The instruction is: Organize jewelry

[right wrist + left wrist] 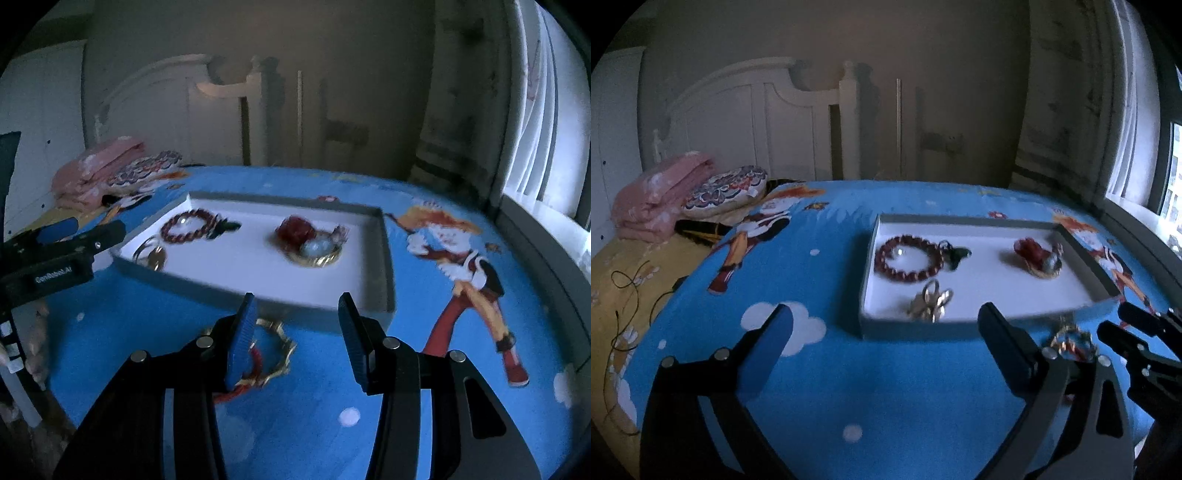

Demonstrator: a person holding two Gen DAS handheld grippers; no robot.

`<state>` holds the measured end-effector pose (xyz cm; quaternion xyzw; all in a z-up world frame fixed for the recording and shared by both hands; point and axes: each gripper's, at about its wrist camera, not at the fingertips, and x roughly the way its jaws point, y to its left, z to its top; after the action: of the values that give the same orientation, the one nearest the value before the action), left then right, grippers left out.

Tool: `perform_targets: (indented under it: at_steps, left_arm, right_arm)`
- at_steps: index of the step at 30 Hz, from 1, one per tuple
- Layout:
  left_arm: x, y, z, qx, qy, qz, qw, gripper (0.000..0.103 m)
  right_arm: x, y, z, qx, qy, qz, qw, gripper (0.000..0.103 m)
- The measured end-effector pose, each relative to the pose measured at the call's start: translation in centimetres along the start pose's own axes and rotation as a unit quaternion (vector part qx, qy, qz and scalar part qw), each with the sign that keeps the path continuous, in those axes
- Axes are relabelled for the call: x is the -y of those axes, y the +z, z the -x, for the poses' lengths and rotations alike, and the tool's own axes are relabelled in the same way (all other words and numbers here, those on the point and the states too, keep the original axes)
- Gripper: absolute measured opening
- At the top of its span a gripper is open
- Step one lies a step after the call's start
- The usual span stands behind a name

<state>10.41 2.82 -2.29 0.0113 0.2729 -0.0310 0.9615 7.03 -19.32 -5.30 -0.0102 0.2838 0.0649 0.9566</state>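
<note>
A shallow white tray (1082, 266) (384, 258) lies on the blue cartoon bedsheet. In it are a dark red bead bracelet (908, 258) (188, 226), a gold flower piece (929, 301) (151, 254) and a red-and-gold ornament with pale beads (1039, 256) (314, 243). A gold-and-red bangle (275, 350) (1069, 341) lies on the sheet just in front of the tray. My right gripper (297, 336) is open, low over the sheet, its left finger partly covering the bangle. My left gripper (886, 332) is open and empty in front of the tray's near left corner.
Folded pink blanket (657, 195) and patterned cushion (727, 188) lie at the far left by the white headboard (757, 118). A thin black cord (624, 295) trails on the yellow sheet at left. Window sill and curtain (535, 110) run along the right edge.
</note>
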Motion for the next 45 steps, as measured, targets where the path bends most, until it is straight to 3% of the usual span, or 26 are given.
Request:
perform_targets:
  at_steps: [12,23,45]
  left_arm:
    - [0.1,-5.2,1.0,-0.021,-0.009,-0.042,0.9989,0.098]
    - [0.1,-5.9,0.2,-0.032,-0.019,-0.038,0.9986,0.098]
    - [0.7,-6.4,0.7,-0.003,-0.025,-0.064,0.9976,0.098]
  right_arm:
    - [-1.2,-2.9,1.2,-0.010,0.030,0.013,0.999,0.045]
    - [-1.9,-4.0,1.0,-0.016,0.042,0.031,0.999,0.045]
    - [-2.9,-3.0,0.2,-0.010,0.046,0.060,0.997,0.041]
